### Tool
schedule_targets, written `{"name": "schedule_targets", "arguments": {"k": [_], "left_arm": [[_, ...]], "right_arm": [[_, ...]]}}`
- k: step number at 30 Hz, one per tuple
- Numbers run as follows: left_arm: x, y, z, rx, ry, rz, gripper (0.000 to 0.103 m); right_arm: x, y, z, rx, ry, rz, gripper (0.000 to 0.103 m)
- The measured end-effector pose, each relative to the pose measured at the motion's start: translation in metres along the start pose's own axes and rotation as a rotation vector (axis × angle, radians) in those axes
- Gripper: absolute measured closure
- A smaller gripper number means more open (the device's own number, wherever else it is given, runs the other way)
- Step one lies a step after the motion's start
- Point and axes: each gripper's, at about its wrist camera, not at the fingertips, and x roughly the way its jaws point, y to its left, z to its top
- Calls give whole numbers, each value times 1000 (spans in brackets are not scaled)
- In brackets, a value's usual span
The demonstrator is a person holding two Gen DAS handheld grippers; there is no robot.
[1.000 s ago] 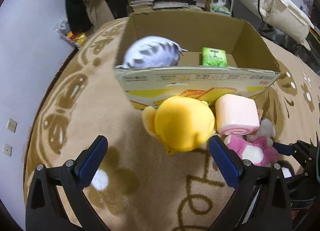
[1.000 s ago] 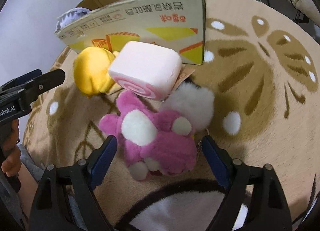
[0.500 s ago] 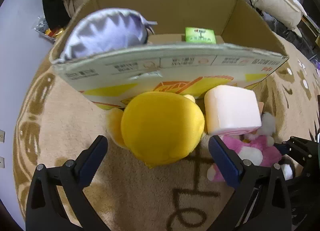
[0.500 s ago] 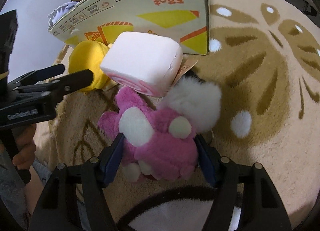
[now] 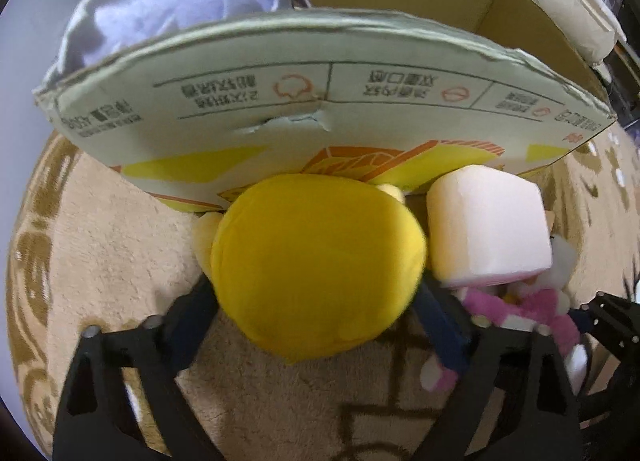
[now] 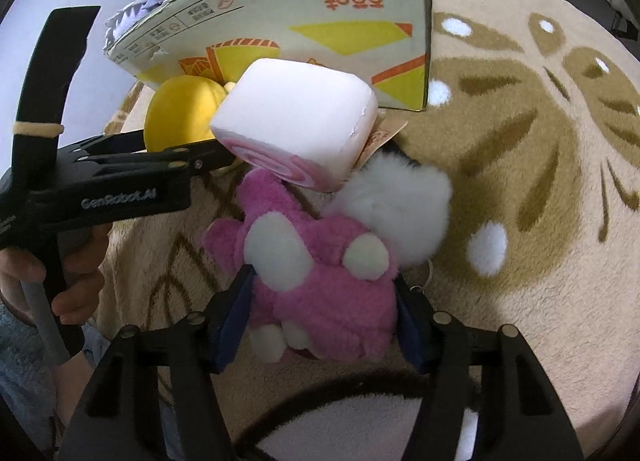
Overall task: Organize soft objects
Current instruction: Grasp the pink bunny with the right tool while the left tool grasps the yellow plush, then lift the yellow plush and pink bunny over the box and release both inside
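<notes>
Left gripper [image 5: 316,301]: jaws closed in against both flanks of yellow plush [image 5: 316,265], resting on rug [image 5: 112,245] directly ahead, touching cardboard box [image 5: 320,109].
Right gripper [image 6: 324,313]: jaws pinching pink plush [image 6: 320,281] similarly.
Box opening up and beyond both; 2 lifts needed over near wall.

Ahead, 12 o'clock: cardboard box [image 5: 328,117] wall blocks passage.
Right, 3 o'clock: open rug [image 6: 540,189] in the right view.
Left, 9 o'clock: bare rug in the left view.
</notes>
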Motion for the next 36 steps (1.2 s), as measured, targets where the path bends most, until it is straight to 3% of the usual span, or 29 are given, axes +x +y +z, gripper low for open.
{"name": "schedule_targets", "arguments": {"k": [7, 12, 21, 29, 36], "left_arm": [[-9, 2, -6, -27, -7, 3, 34], [-30, 2, -21, -61, -41, 30, 34], [-102, 16, -44, -120, -196, 106, 34], [-131, 19, -47, -137, -274, 133, 34], [-153, 15, -50, -109, -351, 156, 34]], "right_arm": [[-3, 10, 0, -7, -15, -20, 39], [-18, 23, -5, -5, -31, -26, 40], [-59, 22, -14, 21, -115, -12, 40], [-79, 22, -22, 44, -156, 6, 40], [-104, 22, -16, 27, -253, 1, 40]]}}
